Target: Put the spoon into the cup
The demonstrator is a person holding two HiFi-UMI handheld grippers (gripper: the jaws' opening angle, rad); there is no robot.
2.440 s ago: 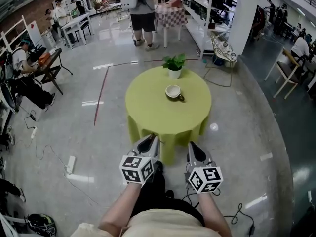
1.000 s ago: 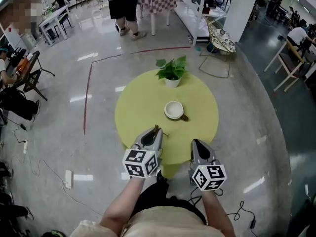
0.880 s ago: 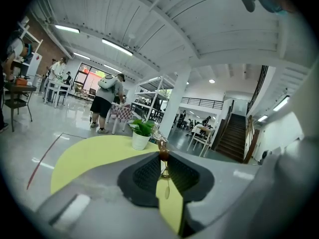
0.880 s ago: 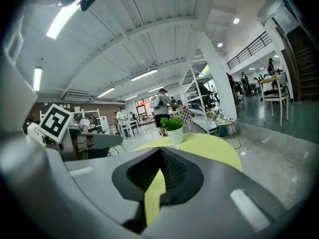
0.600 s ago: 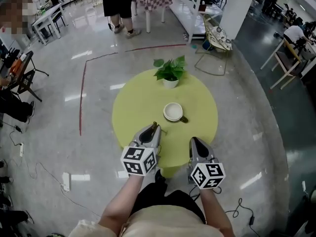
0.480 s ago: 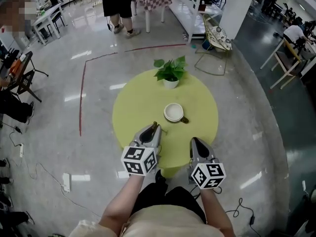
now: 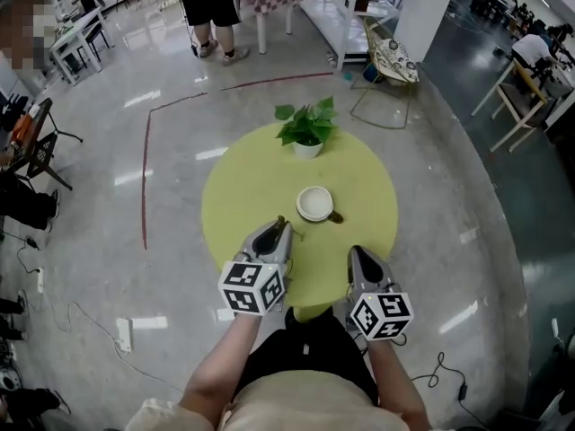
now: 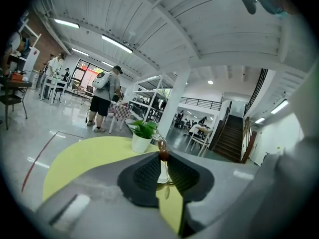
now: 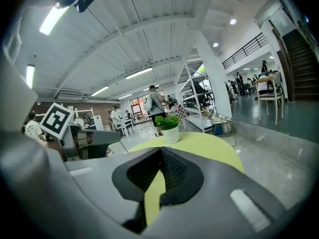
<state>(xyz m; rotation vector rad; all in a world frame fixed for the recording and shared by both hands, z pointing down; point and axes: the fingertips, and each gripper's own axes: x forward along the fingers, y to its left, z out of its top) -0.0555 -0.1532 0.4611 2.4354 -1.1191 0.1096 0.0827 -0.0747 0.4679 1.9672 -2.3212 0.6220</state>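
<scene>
A: Where is the thin metal spoon (image 8: pixel 163 154) with the brown end?
B: Clamped in the left gripper (image 7: pixel 277 228), whose jaws are closed narrowly on its handle. Its brown end pokes up past the tips.
A: And the white ceramic cup (image 7: pixel 314 203) with the dark handle?
B: Upright near the middle of the round yellow-green worktop (image 7: pixel 238 196), ahead of both grippers and apart from the spoon. 1 green plant in a white pot (image 7: pixel 306 129) stands beyond it.
A: The right gripper (image 7: pixel 358 255)?
B: Its jaw tips meet with nothing between them, over the worktop's near edge.
</scene>
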